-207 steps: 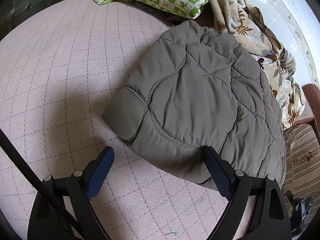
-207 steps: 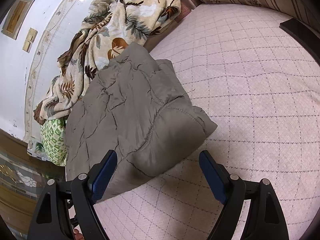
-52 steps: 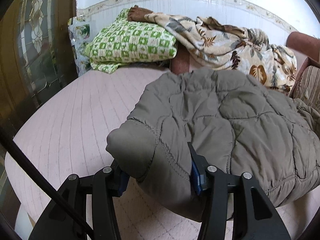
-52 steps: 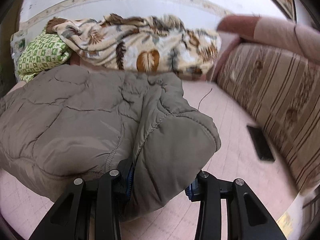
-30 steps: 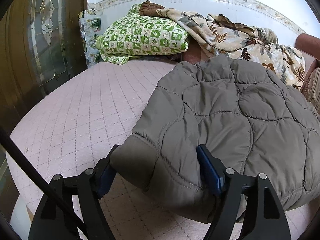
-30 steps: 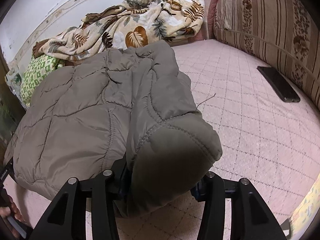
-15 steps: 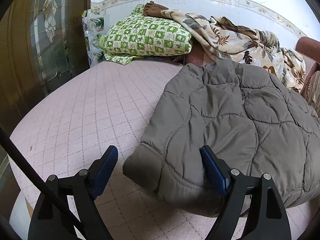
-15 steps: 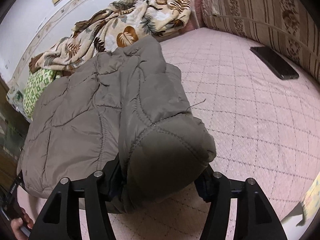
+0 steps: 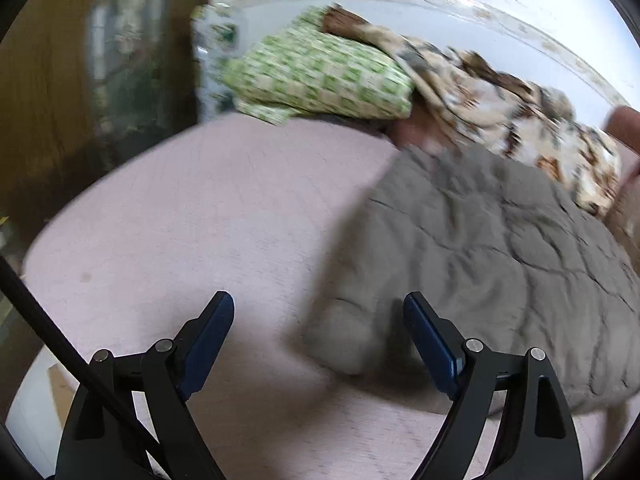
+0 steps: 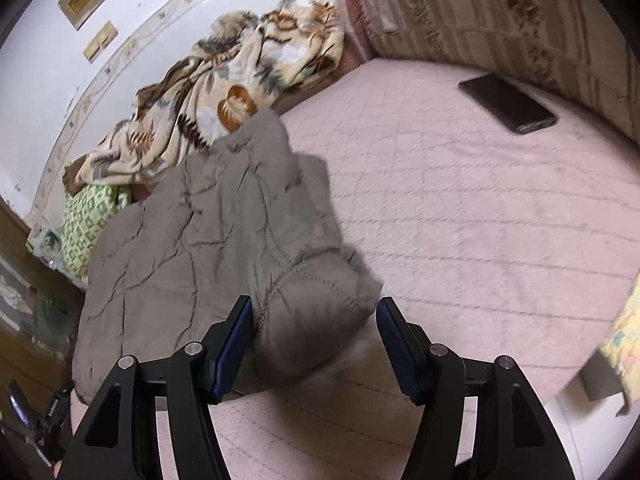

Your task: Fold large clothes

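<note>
A grey-brown quilted jacket (image 9: 480, 256) lies folded on the pink quilted bed cover (image 9: 200, 216). It also shows in the right wrist view (image 10: 216, 224). My left gripper (image 9: 318, 316) is open, with the jacket's near left corner between its blue pads but not gripped. My right gripper (image 10: 314, 320) is open around the jacket's near right corner, the left pad close against the cloth, the right pad apart from it.
A green checked pillow (image 9: 316, 76) and a leaf-print blanket (image 10: 224, 92) lie at the bed's head by the wall. A dark phone (image 10: 506, 102) lies on the bed cover (image 10: 480, 216) near a striped cushion (image 10: 500, 12). A wooden door (image 9: 80, 80) stands at left.
Both grippers opened and let go of the jacket's corners. The jacket settled on the bed. The left gripper drew back and swung left; the right gripper opened wider.
</note>
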The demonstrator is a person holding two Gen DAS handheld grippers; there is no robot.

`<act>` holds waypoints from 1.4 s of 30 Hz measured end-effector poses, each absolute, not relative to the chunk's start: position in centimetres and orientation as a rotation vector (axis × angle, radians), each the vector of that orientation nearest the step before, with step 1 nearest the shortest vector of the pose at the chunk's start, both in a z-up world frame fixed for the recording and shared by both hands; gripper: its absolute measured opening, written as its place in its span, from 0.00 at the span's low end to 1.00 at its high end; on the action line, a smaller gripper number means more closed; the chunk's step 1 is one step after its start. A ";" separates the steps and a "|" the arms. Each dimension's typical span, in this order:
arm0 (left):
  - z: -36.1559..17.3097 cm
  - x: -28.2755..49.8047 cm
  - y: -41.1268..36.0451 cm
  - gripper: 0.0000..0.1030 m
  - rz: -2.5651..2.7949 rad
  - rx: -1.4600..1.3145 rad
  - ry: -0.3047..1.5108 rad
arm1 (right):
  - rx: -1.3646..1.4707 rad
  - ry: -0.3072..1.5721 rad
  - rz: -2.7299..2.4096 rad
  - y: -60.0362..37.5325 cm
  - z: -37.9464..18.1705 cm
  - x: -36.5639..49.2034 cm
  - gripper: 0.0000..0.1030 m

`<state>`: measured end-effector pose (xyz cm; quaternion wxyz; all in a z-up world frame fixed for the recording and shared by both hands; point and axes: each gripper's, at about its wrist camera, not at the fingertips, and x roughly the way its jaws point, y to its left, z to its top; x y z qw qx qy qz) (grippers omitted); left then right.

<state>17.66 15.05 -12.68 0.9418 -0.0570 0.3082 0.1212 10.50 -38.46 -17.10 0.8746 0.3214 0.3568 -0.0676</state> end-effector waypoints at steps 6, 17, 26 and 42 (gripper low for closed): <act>-10.9 16.4 16.2 0.84 0.307 -0.166 0.524 | 0.558 0.583 -0.208 -38.4 -13.4 8.6 0.57; -11.6 18.5 8.2 0.84 0.102 0.010 0.572 | 0.472 0.643 -0.097 -34.5 -14.6 12.9 0.56; -15.0 21.4 11.6 0.89 0.151 -0.151 0.747 | 0.519 0.751 -0.122 -35.8 -17.5 14.2 0.56; -10.6 17.2 3.6 0.89 0.051 0.117 0.519 | 0.177 0.542 0.021 -25.7 -11.6 11.9 0.56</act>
